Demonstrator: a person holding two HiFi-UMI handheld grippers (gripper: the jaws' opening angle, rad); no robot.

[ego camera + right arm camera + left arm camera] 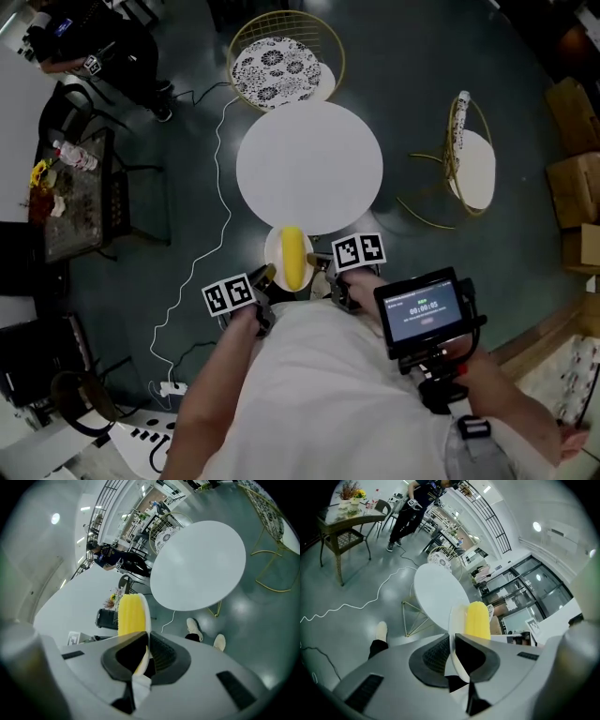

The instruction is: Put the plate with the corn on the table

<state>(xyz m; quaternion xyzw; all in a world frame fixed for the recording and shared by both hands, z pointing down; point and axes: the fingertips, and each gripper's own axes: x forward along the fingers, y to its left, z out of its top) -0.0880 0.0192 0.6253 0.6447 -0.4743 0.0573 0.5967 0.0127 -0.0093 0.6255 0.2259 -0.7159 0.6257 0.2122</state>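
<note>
From the head view, my left tongs (pixel 266 276) and right tongs (pixel 321 268) hold the plate (pixel 273 253) with the corn (pixel 293 258) just short of the desk (pixel 309 164). In the left gripper view, the jaws are clamped on the rim. The right gripper view shows the same on the opposite rim. The plate looks stiff, slick and probably breakable, and the corn may roll.

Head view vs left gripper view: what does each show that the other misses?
Only the head view: the small screen and the person's white shirt. Only the left gripper view: the left gripper close up, jaws shut on the plate rim, plus a ceiling light. Both: the corn on the plate, the round white table, the white floor cable.
</note>
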